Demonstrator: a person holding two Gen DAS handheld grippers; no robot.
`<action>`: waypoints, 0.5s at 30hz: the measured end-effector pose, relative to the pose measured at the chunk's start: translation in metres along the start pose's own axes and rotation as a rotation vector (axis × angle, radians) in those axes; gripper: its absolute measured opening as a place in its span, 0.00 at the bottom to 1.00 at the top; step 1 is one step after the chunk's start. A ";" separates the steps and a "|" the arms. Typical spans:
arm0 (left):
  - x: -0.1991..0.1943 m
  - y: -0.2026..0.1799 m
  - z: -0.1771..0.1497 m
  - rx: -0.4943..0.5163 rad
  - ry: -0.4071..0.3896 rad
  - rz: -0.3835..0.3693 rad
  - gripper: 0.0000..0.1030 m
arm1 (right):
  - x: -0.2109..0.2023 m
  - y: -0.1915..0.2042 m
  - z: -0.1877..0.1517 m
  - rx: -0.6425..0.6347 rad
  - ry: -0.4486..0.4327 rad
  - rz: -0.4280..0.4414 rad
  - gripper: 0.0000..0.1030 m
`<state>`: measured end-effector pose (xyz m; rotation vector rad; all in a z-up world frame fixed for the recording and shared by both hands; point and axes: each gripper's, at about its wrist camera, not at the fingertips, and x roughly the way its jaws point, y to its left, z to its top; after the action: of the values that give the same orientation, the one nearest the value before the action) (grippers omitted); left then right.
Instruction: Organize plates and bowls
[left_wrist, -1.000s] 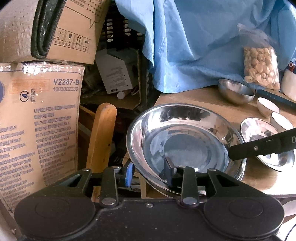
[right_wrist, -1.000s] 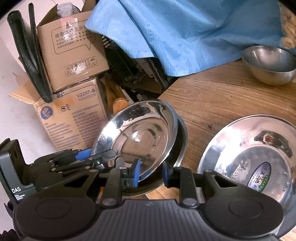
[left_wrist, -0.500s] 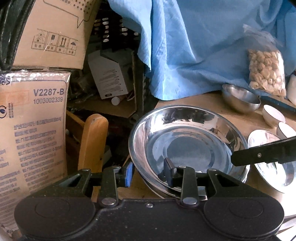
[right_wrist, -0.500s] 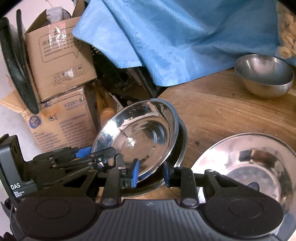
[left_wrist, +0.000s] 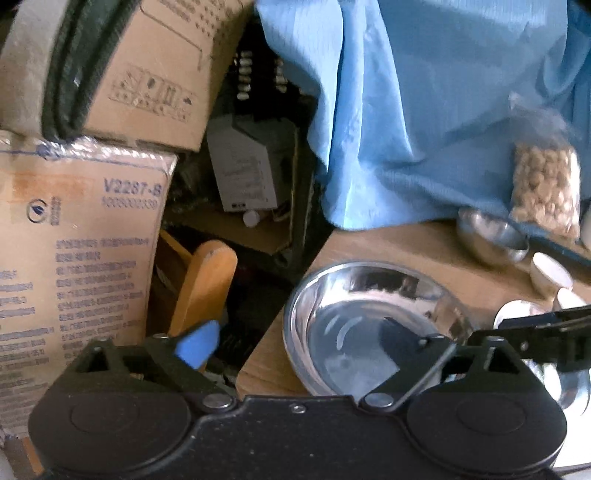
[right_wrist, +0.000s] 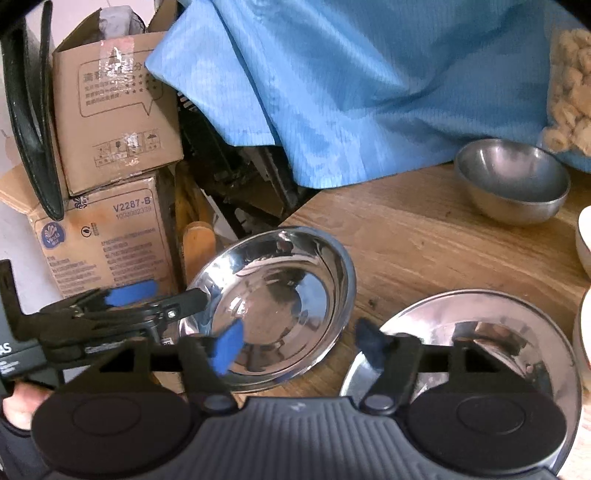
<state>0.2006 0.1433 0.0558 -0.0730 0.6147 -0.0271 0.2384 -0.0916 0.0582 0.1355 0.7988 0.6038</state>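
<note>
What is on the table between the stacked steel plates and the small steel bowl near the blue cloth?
Nothing: in the right wrist view, only bare wooden table lies between the stacked steel plates and the small steel bowl.

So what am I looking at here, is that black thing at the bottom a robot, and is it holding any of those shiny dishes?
No robot: a person holds a two-fingered clamp in each hand, with a camera on each looking along its fingers. One picture is from the left gripper, the other from the right gripper; each also catches the other at its edge. On the wooden table lie stacked steel plates near the corner, another steel plate, and a small steel bowl by the blue cloth. Both sets of jaws are opening, their pads clear of the stacked plates, so nothing is held.
</note>
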 end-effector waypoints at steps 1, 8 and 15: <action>-0.004 0.000 0.001 -0.011 -0.017 -0.007 0.96 | -0.002 0.001 0.000 -0.007 -0.007 -0.009 0.84; -0.017 -0.008 0.008 -0.086 -0.074 -0.057 0.99 | -0.029 0.004 -0.003 -0.088 -0.114 -0.108 1.00; -0.038 -0.046 0.003 0.022 -0.128 -0.109 0.99 | -0.076 -0.024 -0.019 -0.068 -0.224 -0.158 1.00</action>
<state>0.1714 0.0998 0.0838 -0.0861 0.4818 -0.1334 0.1954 -0.1557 0.0846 0.0757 0.5655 0.4567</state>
